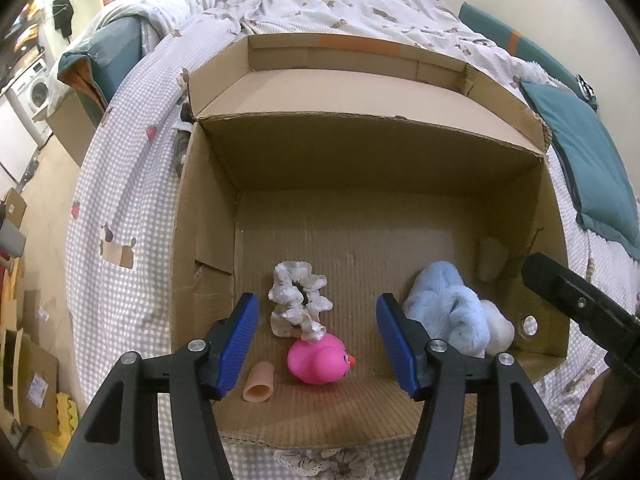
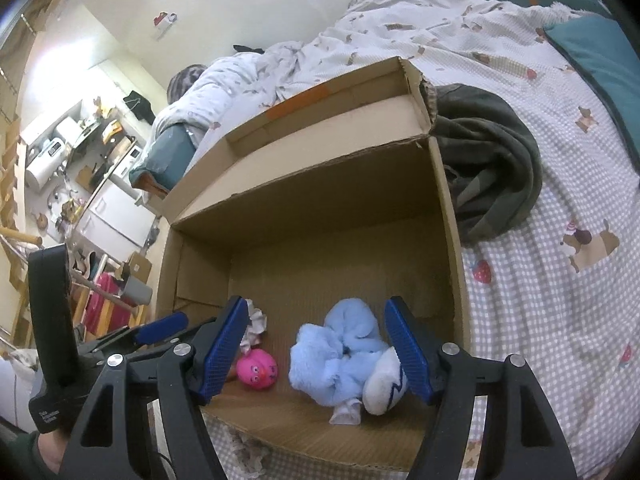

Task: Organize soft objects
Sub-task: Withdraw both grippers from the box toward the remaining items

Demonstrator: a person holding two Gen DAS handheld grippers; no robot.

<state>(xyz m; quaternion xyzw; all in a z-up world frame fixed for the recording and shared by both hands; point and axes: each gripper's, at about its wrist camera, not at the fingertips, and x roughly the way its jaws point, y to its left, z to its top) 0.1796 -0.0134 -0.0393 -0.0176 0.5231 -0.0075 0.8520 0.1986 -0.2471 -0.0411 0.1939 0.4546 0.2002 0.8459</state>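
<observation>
An open cardboard box (image 1: pixel 208 216) (image 2: pixel 448 208) lies on the bed. Inside lie a pink rubber duck (image 1: pixel 318 360) (image 2: pixel 258 369), a grey-white scrunchie (image 1: pixel 298 304) (image 2: pixel 254 322), a small beige tube (image 1: pixel 260 382), a light blue fluffy cloth (image 1: pixel 444 304) (image 2: pixel 336 352) and a white sock with a blue zigzag (image 2: pixel 386 384) (image 1: pixel 498 330). My left gripper (image 1: pixel 318 344) is open and empty above the duck. My right gripper (image 2: pixel 320 350) is open and empty above the blue cloth.
A lace scrunchie (image 1: pixel 320 462) lies on the checked bedsheet (image 2: pixel 560 300) at the box's near edge. A dark green garment (image 2: pixel 492 160) lies right of the box. A teal pillow (image 1: pixel 588 160) lies at the far right. Crumpled duvet (image 1: pixel 320 4) lies behind.
</observation>
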